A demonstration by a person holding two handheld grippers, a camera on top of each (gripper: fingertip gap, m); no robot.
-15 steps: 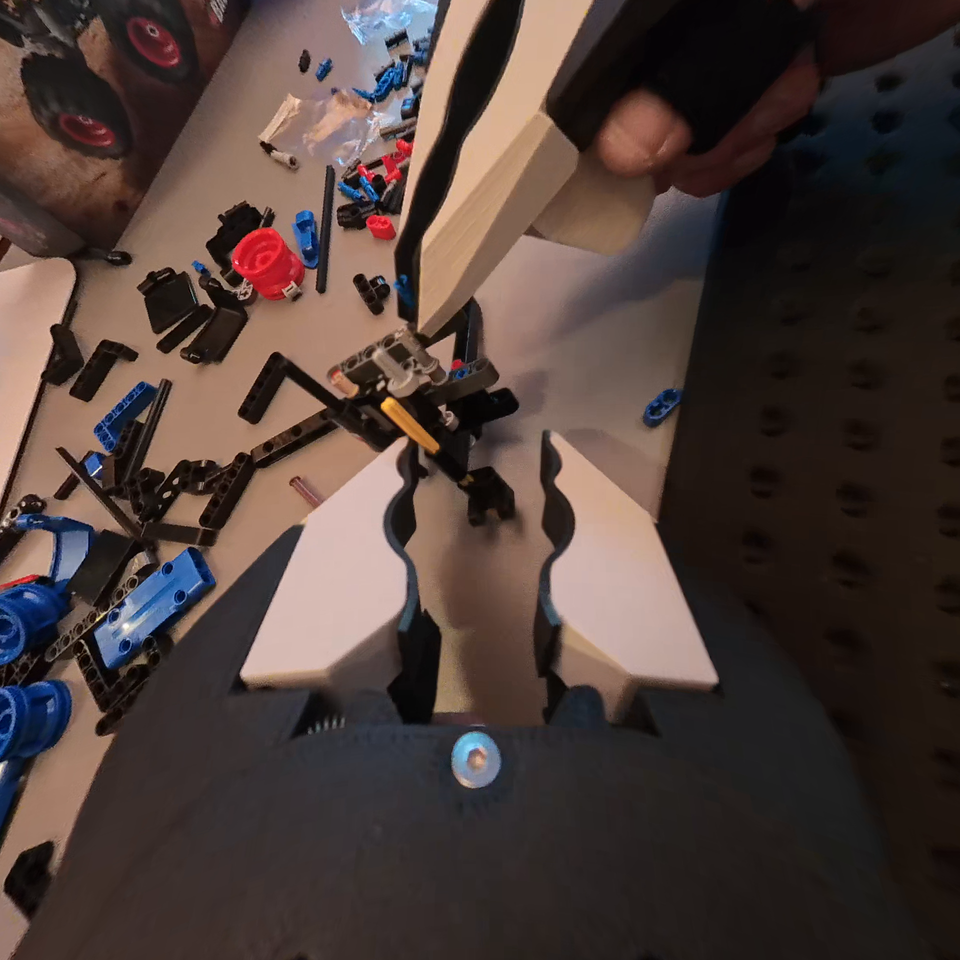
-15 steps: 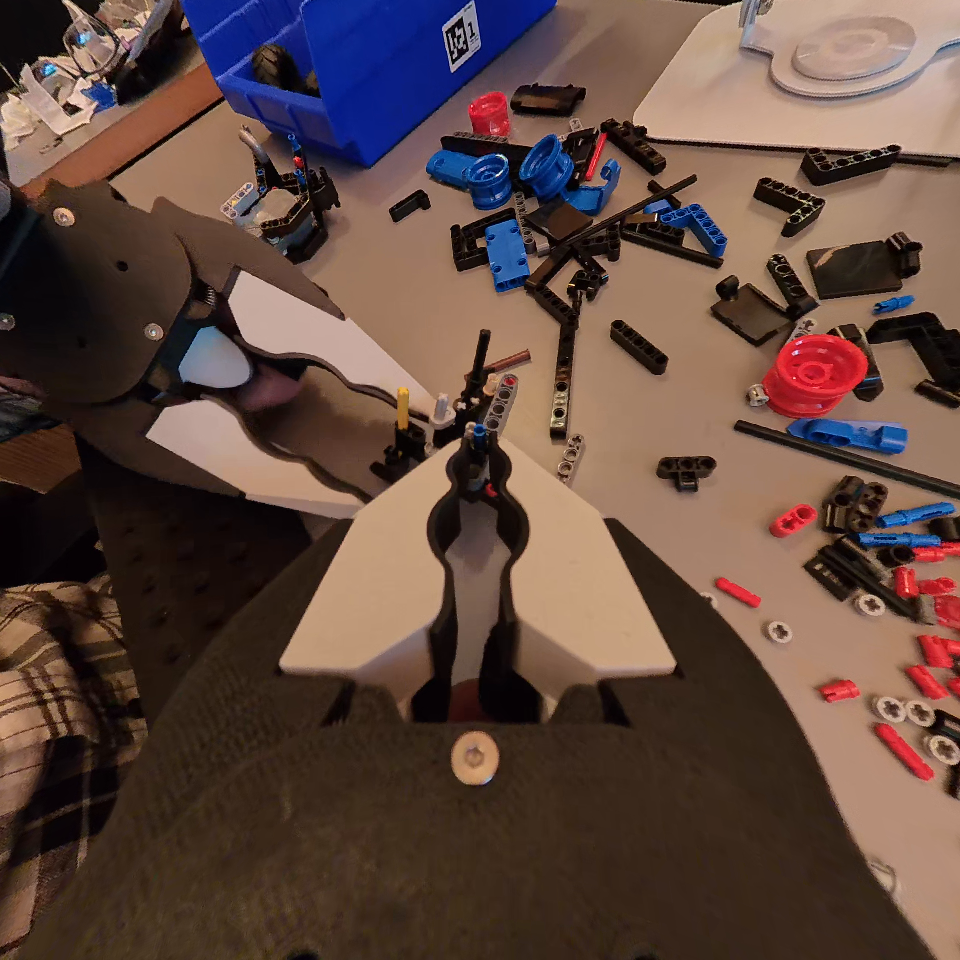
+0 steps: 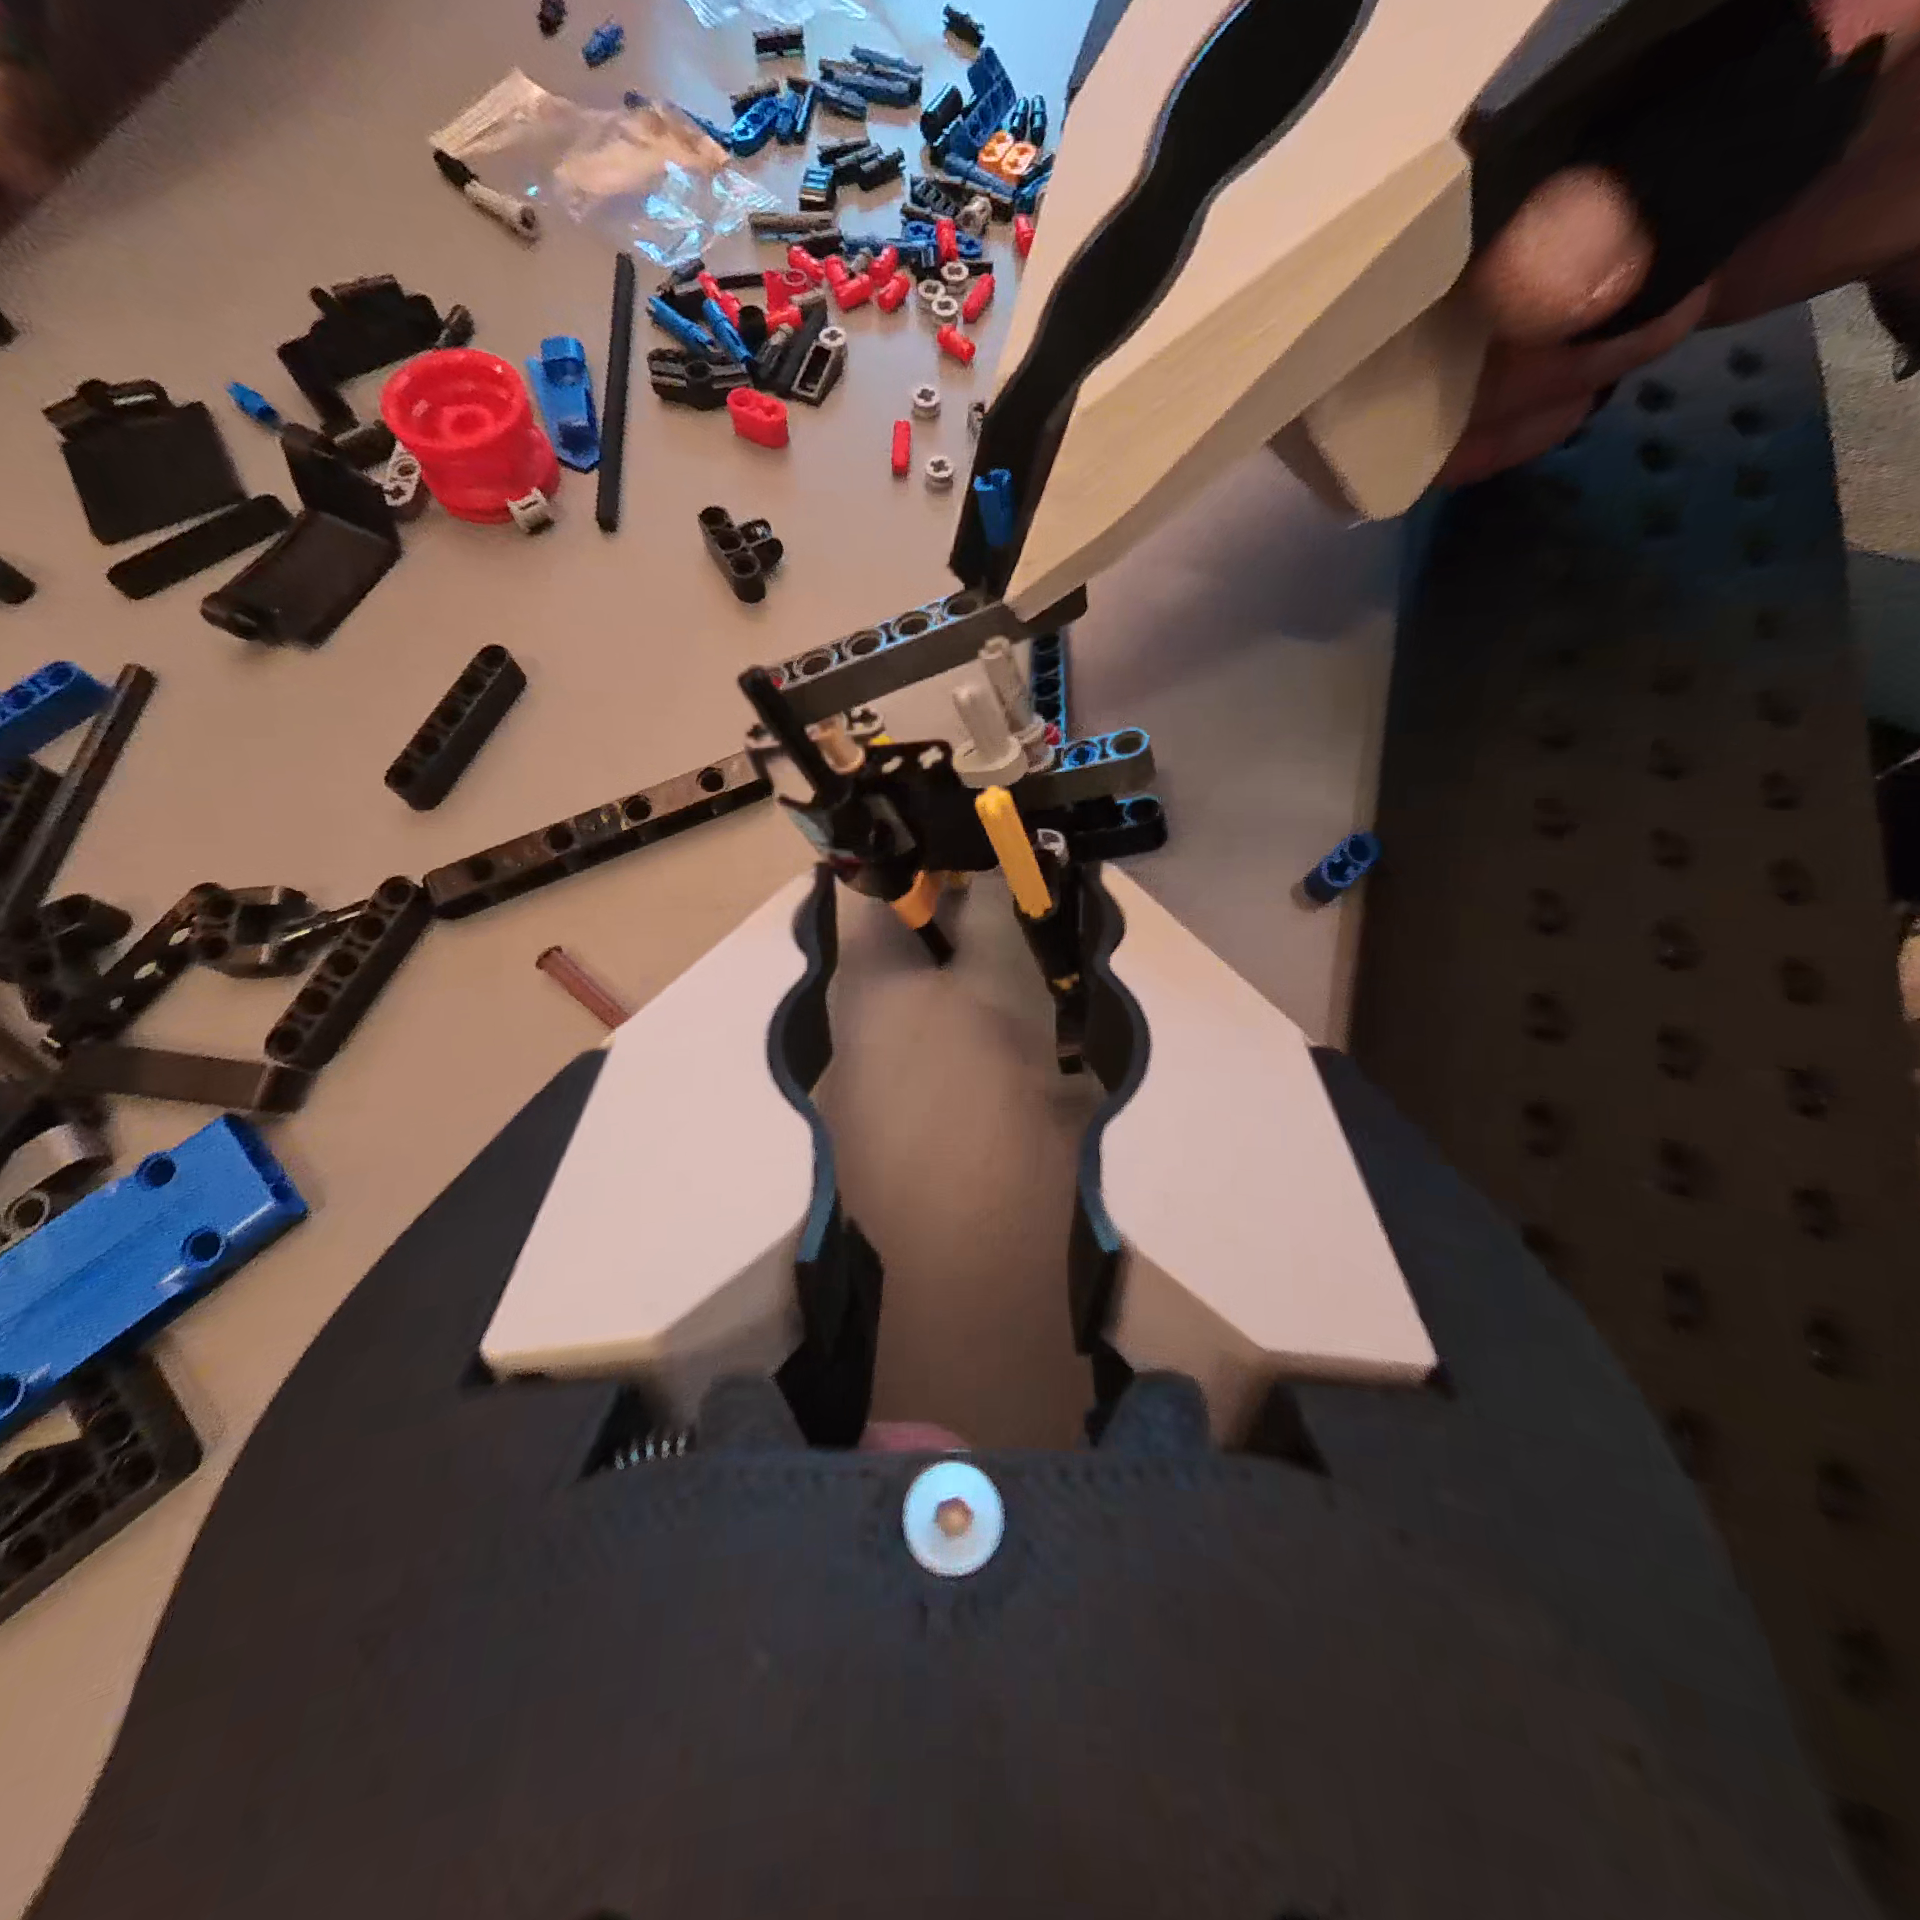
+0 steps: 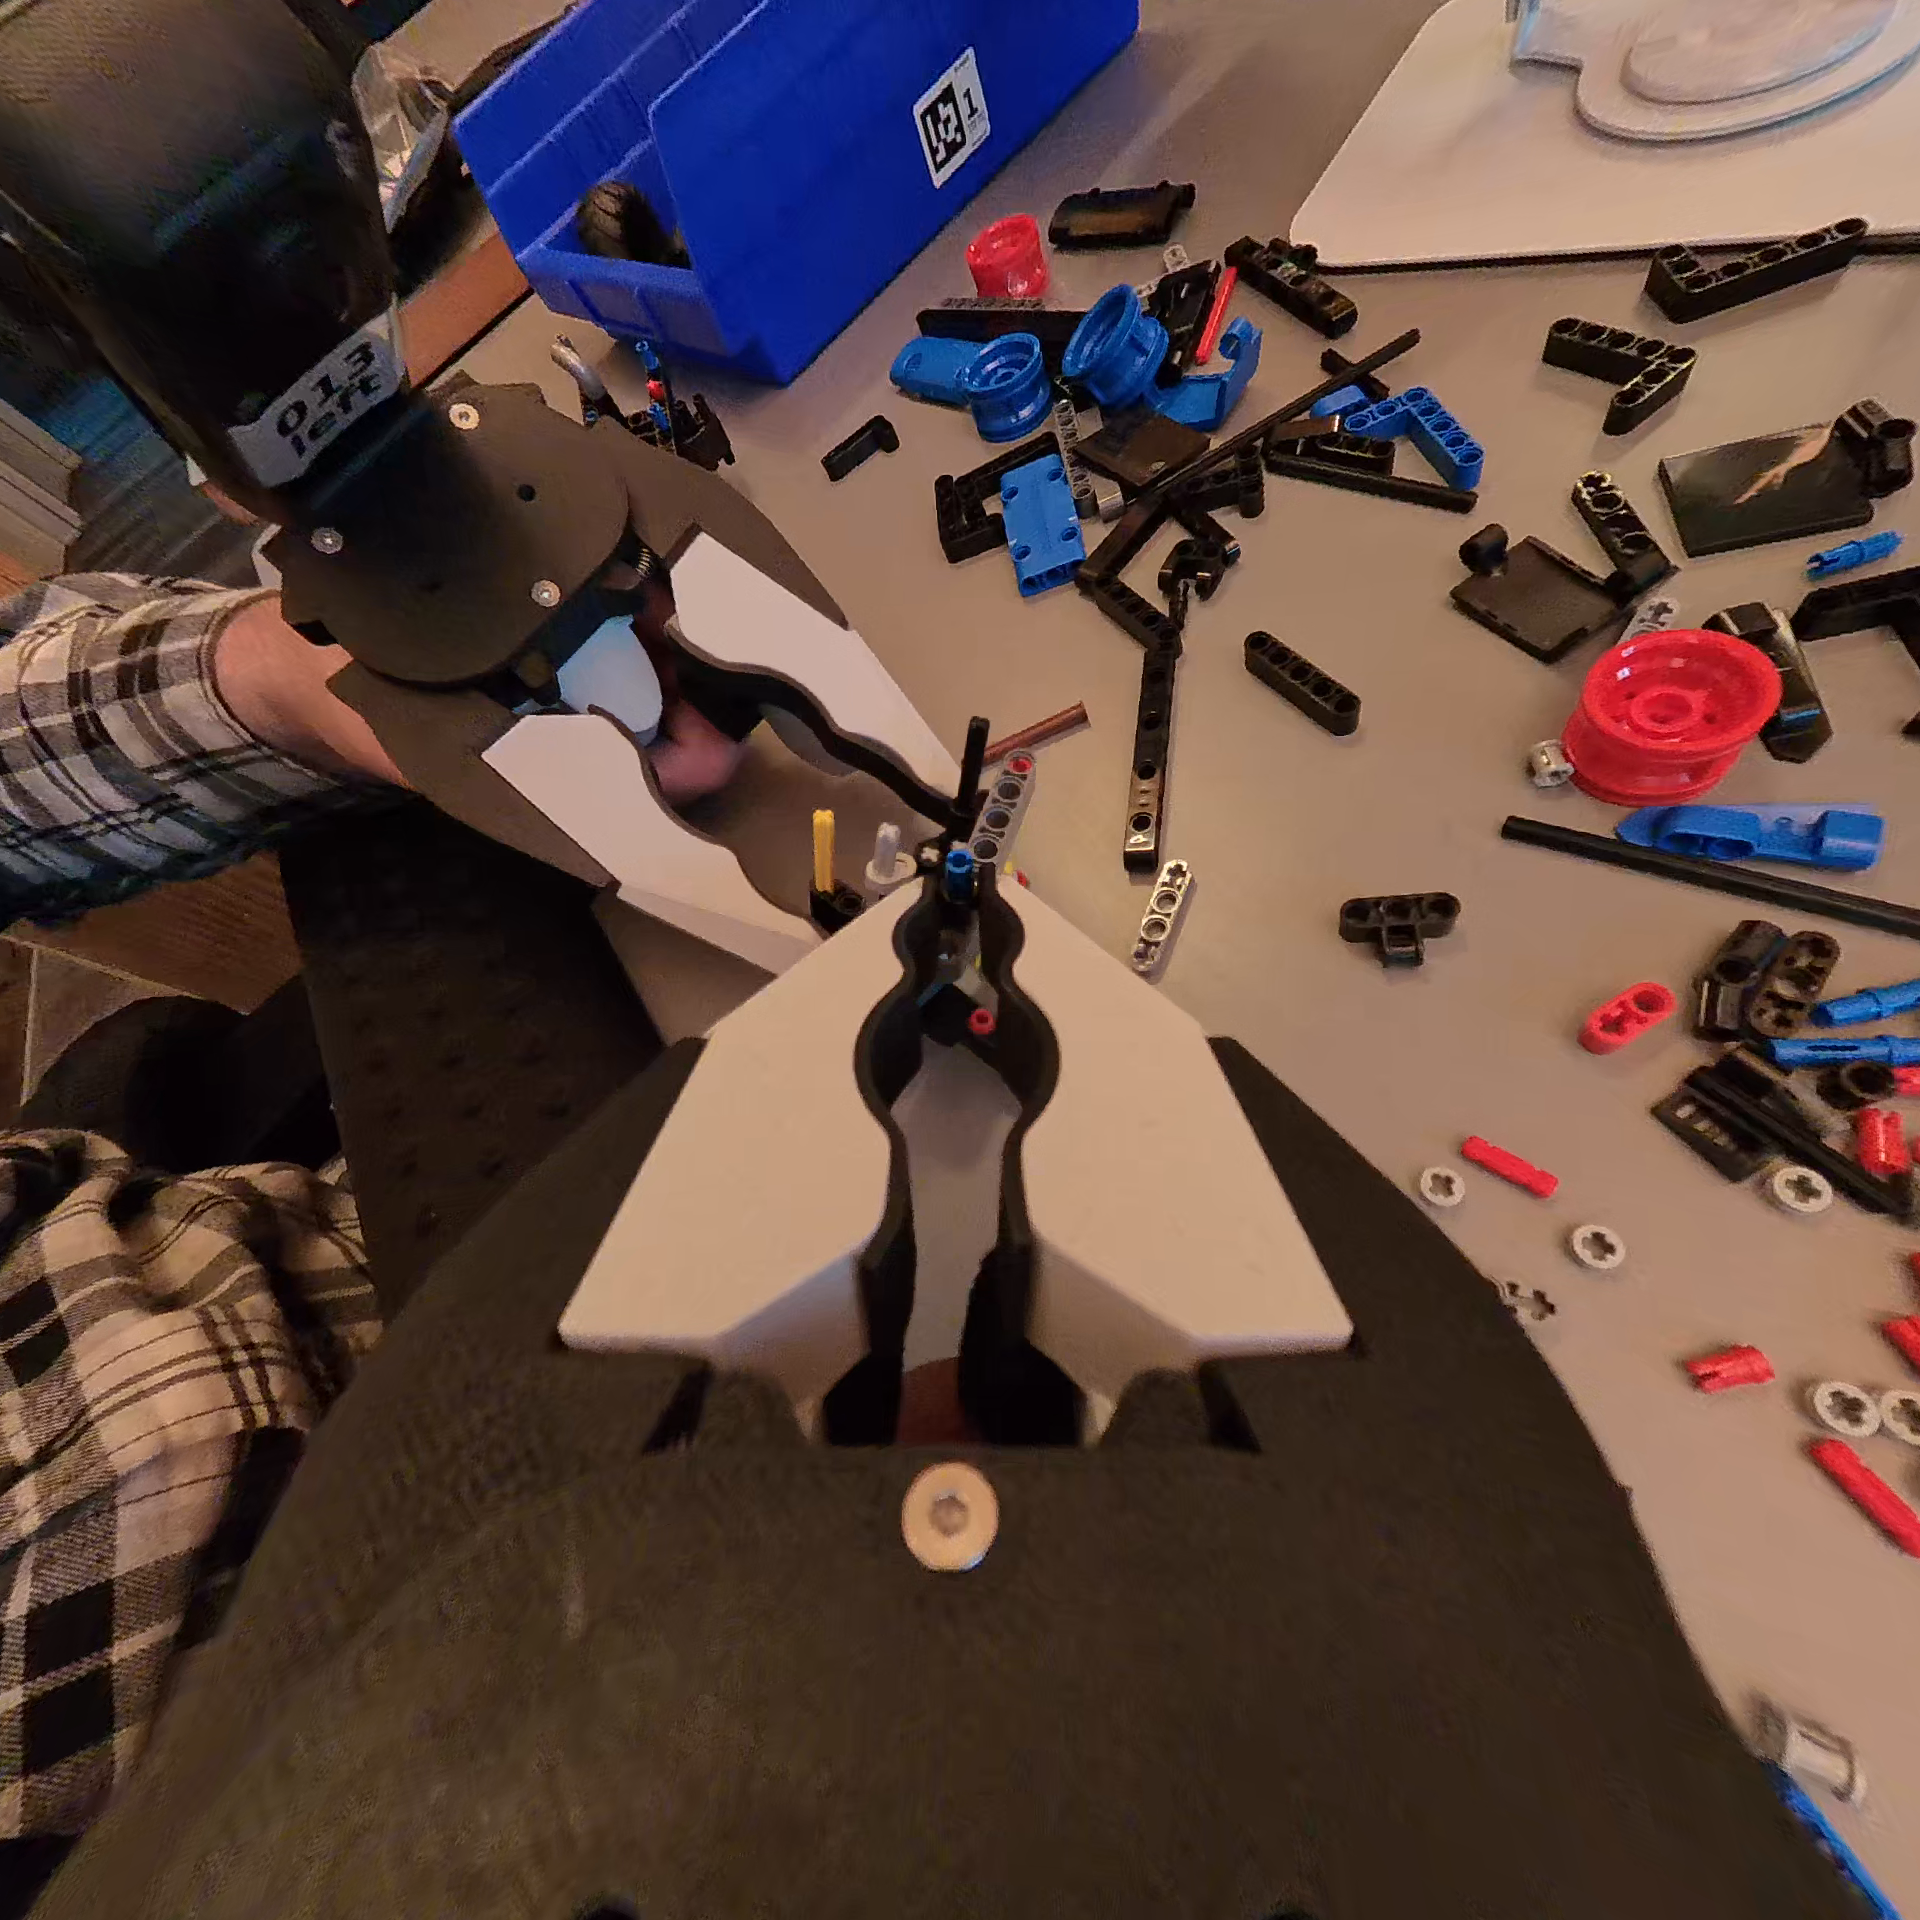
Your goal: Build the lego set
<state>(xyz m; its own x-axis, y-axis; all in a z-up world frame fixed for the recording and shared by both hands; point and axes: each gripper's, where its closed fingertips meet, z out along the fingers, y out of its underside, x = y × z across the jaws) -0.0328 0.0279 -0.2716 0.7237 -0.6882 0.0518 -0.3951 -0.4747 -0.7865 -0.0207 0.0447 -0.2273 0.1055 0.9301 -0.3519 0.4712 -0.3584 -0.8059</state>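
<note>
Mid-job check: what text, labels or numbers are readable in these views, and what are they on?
White sticker on the blue bin: a square code marker and one printed character; I do not transcribe writing.
Grey band on the black gripper handle: printed characters, legible, not transcribed.
Left wrist view: no writing visible.

The left gripper (image 3: pixel 961 914) is pointing forward with its two pale fingers (image 3: pixel 717 1049) spread apart. The right gripper (image 4: pixel 958 883) is reaching in from the opposite side, tilted downward, its fingertips nearly pressed together. A plaid-sleeved forearm (image 4: pixel 125 717) is extending behind the left gripper.
</note>
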